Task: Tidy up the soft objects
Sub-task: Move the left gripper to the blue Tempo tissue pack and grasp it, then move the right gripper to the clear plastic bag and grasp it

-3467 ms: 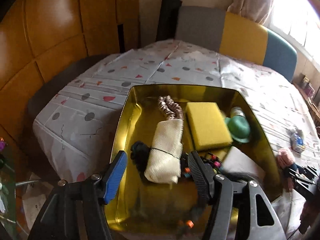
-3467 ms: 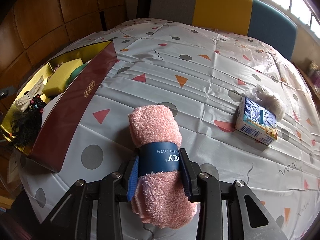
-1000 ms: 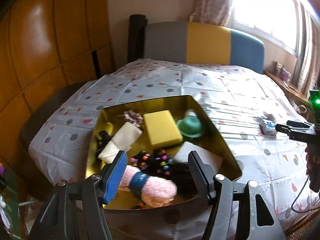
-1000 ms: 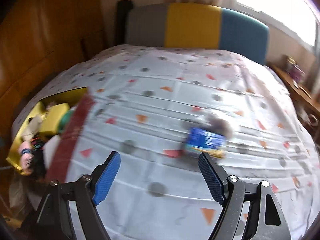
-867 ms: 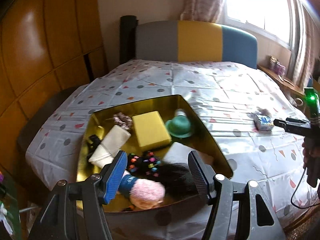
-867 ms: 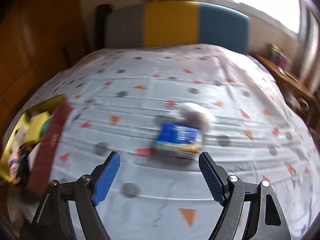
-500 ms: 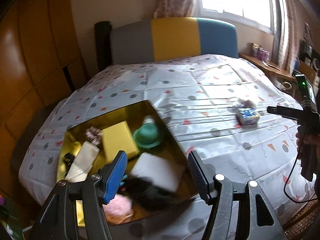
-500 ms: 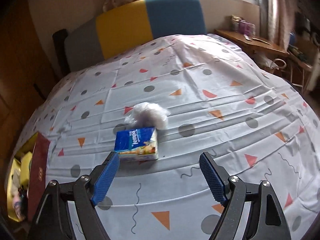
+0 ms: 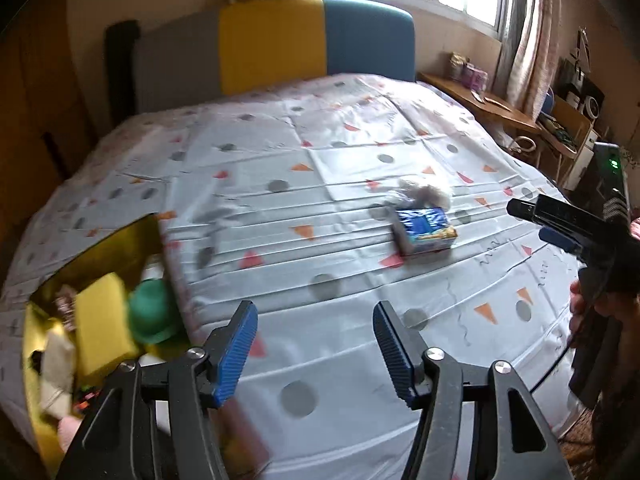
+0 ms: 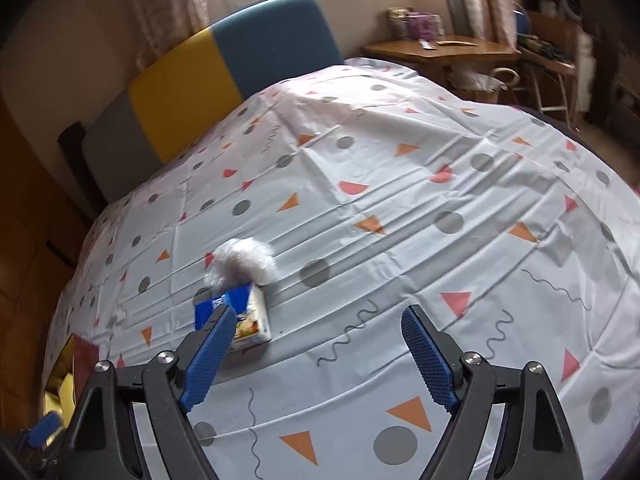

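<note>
Blue tissue pack (image 9: 424, 232) lies on the patterned bed cover (image 9: 320, 184), a white fluffy bundle (image 10: 246, 260) touching its far side. Gold box (image 9: 100, 248) sits at the cover's left edge, holding a yellow sponge (image 9: 102, 320) and a green cap (image 9: 154, 312). Left gripper (image 9: 312, 348): jaws wide apart, empty. Right gripper (image 10: 316, 354): jaws wide apart, empty, near the pack.
</note>
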A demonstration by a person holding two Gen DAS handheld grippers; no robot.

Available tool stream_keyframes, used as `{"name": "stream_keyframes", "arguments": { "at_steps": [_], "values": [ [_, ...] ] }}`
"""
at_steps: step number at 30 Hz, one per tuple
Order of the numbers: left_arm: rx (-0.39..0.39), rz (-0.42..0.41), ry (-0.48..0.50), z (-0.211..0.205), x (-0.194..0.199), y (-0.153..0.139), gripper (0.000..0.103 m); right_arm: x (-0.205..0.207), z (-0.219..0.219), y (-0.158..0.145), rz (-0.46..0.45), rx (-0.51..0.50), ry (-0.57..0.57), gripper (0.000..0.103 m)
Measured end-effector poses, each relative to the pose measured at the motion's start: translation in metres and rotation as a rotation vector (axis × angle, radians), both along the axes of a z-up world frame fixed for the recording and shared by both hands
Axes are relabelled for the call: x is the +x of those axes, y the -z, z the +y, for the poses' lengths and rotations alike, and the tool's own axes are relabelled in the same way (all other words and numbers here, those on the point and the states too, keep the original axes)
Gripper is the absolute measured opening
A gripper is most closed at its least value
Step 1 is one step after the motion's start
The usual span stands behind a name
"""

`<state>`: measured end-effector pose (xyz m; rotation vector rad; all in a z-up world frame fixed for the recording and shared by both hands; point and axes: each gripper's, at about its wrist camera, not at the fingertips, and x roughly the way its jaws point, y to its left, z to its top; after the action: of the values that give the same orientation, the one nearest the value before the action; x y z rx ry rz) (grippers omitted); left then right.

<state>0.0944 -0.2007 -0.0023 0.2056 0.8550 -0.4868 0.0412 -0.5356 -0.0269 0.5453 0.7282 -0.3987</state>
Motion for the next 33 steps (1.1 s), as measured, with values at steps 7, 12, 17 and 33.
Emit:
{"name": "stream_keyframes", "arguments": {
  "at_steps": [7,12,17,33],
  "values": [
    [0.017,0.044,0.144,-0.070,0.022,0.012,0.060,-0.008,-0.012,0.001,-0.030,0.079,0.048,0.086],
    [-0.020,0.134,0.150,-0.117,0.045,0.029,0.085,-0.011,-0.015,-0.003,-0.060,0.096,0.059,0.086],
    [-0.030,0.201,0.095,-0.153,0.069,0.051,0.098,-0.018,-0.022,-0.006,-0.100,0.123,0.101,0.087],
    [0.043,0.135,0.044,-0.153,0.062,0.068,0.076,-0.017,-0.029,0.002,-0.105,0.214,0.092,0.088]
  ]
}}
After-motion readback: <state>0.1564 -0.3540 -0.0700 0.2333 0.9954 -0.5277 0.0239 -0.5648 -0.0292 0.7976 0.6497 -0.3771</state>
